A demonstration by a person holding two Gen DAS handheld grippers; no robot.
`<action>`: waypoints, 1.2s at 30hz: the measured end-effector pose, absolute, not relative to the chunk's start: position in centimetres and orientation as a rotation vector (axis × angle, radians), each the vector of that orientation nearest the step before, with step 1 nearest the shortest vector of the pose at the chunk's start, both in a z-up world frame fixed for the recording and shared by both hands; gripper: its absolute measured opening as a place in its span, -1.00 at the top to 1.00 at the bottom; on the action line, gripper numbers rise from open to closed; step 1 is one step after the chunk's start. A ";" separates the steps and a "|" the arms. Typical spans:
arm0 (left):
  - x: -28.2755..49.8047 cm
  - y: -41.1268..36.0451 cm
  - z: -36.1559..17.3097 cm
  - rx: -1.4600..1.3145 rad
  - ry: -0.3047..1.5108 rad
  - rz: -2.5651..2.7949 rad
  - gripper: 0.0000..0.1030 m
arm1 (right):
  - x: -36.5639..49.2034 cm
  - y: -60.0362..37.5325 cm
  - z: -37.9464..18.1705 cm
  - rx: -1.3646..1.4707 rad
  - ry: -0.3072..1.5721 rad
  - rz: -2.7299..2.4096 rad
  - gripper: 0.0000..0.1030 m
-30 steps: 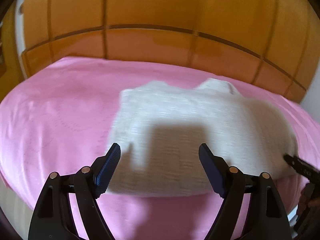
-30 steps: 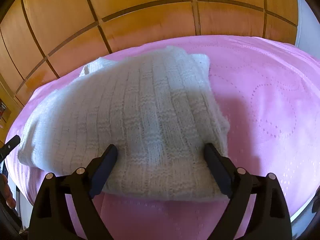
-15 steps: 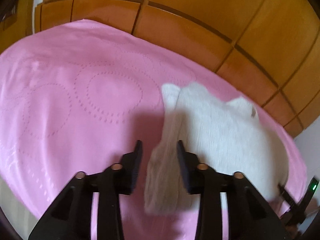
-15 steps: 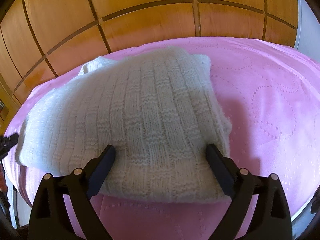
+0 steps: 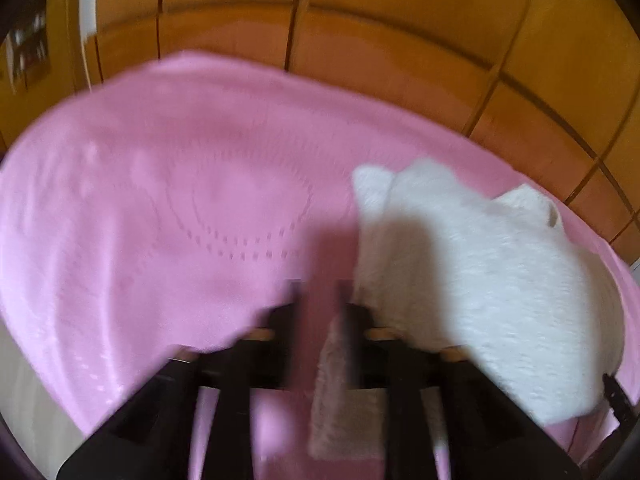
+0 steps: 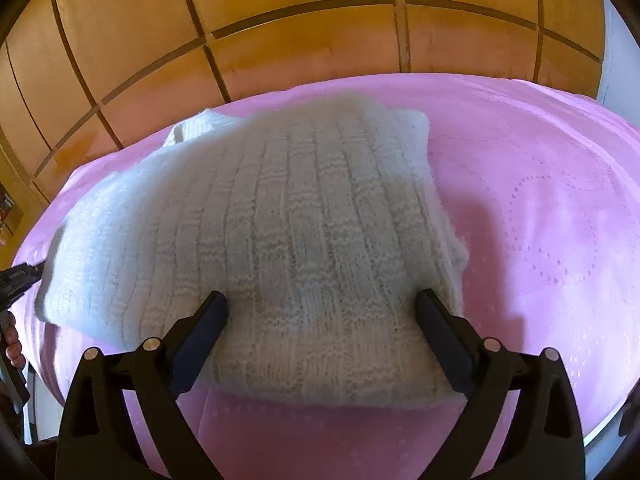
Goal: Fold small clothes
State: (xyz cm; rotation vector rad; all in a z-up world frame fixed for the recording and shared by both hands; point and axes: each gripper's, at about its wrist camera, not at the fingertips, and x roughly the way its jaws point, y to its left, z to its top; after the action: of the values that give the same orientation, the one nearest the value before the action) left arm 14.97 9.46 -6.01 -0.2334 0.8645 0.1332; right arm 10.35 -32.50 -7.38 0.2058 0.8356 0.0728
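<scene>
A white knitted sweater point(image 6: 288, 232) lies folded on the pink bedspread point(image 6: 540, 208). My right gripper point(image 6: 320, 320) is open, its fingers resting on the sweater's near edge, one on each side. In the blurred left wrist view the sweater point(image 5: 480, 272) lies to the right. My left gripper point(image 5: 320, 300) has its jaws nearly together at the sweater's left near edge, and a strip of white knit shows low between the fingers. The blur hides whether they pinch it.
A wooden panelled headboard point(image 6: 320, 32) runs behind the bed. The bedspread point(image 5: 160, 220) stretches wide to the left of the sweater. The other gripper's tip point(image 6: 16, 276) and the person's fingers show at the left edge of the right wrist view.
My left gripper swung left to the sweater's left edge and narrowed from wide open to nearly shut. My right gripper has barely moved and stayed open.
</scene>
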 end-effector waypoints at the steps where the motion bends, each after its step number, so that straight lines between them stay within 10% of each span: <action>1: 14.5 8.9 -5.3 -0.226 0.834 0.137 -0.16 | 10.3 -32.5 -7.4 0.203 0.834 0.072 -0.87; 36: 13.0 -0.3 -3.2 -0.028 0.798 -0.054 -0.28 | 18.4 -34.9 -6.1 0.268 0.863 0.110 -0.92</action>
State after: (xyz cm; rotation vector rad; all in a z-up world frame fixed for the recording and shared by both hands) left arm 13.02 -0.35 -3.21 -0.0283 0.7975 -0.0539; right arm 18.40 -34.89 -6.09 0.2682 0.8630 0.1100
